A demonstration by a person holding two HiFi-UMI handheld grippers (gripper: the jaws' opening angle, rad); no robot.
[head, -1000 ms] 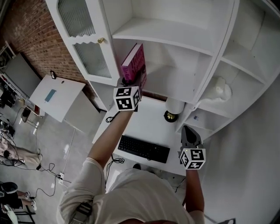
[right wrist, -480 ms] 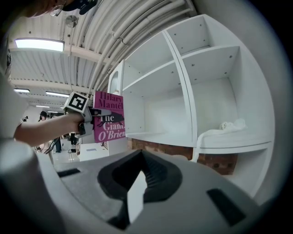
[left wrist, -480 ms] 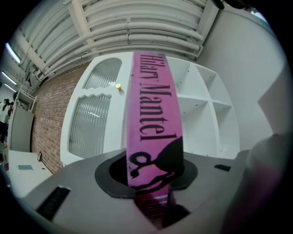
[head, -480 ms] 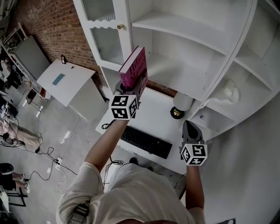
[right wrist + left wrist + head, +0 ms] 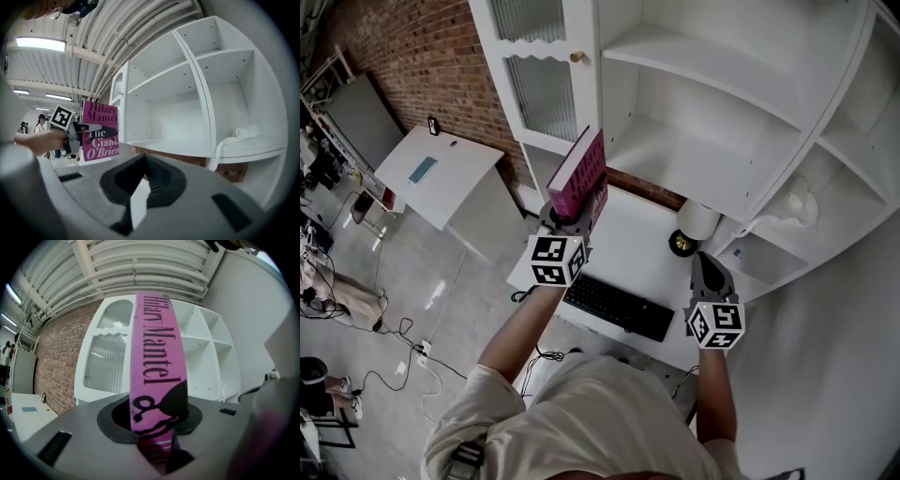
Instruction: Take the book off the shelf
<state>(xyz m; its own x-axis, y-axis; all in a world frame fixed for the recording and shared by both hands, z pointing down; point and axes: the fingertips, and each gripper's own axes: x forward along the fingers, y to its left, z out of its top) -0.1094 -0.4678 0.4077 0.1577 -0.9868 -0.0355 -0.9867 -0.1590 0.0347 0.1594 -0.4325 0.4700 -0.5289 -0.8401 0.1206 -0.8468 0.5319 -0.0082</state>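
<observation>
Your left gripper [image 5: 573, 212] has its fingers clamped on the upright pink paperback book [image 5: 582, 174], in front of the tall white shelf unit [image 5: 712, 141] and above the white worktop [image 5: 630, 251] with its black keyboard [image 5: 614, 306]. Your right gripper [image 5: 705, 270] hangs with its fingers together and empty. A red brick wall [image 5: 412, 66] stands at far left.

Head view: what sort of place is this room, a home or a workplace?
Likely an office or lab workspace: a tall white shelf unit stands against a red brick wall, with a black computer keyboard on a white desk below it.
</observation>
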